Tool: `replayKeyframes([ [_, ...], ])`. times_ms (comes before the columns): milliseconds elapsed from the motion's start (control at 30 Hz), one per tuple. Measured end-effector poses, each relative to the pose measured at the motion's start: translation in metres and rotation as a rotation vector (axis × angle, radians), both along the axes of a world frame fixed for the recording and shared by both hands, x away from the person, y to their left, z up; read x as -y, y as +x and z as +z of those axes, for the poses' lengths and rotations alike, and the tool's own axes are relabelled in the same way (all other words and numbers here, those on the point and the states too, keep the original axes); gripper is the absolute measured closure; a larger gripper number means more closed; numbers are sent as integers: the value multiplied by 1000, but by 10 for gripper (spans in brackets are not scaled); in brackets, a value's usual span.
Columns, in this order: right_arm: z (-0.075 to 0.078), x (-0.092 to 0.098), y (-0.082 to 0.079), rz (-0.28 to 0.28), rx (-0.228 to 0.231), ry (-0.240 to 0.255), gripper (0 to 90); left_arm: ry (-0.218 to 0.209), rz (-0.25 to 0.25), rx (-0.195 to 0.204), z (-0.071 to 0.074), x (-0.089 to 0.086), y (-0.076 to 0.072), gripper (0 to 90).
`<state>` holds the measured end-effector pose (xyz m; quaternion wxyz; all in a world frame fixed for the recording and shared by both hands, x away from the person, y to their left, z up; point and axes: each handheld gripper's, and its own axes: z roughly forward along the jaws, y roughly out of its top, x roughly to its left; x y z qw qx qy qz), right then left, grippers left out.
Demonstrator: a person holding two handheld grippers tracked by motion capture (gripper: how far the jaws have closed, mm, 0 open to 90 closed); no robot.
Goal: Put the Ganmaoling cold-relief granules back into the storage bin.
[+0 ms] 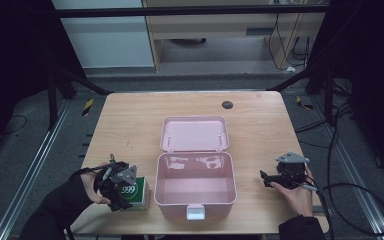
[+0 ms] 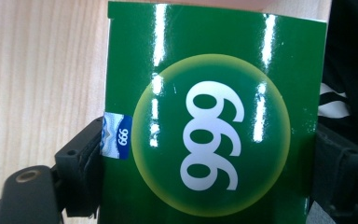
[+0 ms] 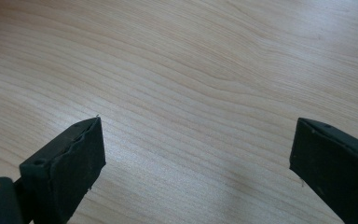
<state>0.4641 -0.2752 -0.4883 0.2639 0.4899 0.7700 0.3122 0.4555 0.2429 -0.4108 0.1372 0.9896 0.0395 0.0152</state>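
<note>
A green carton (image 1: 141,196) marked 999 lies on the wooden table (image 1: 130,125), just left of an open pink case (image 1: 196,210). My left gripper (image 1: 122,192) reaches over it from the left. In the left gripper view the carton (image 2: 212,70) sits between the two black pads (image 2: 86,158), which press on its two sides. My right gripper (image 1: 266,178) rests in a hand to the right of the case, jaws pointing left toward it. In the right gripper view its jaws (image 3: 198,154) stand wide open over bare wood with nothing between them.
The pink case's lid (image 1: 195,134) lies back flat behind it, and its inside looks empty. A small black disc (image 1: 227,104) sits near the table's far edge. Cables trail off the table's right side (image 1: 355,195).
</note>
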Motion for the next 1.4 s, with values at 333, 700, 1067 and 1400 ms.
replayKeyframes([
  [333,0,0,0,3,-6,3,37,-34,31,4,16,-3,-1,141],
  [700,0,0,0,3,-8,7,37,-87,65,36,42,-7,1,142],
  [1067,0,0,-1,0,-9,9,36,-127,89,43,61,-11,-1,144],
  [1400,0,0,-1,-2,-9,11,36,-162,97,58,82,-10,-2,145],
])
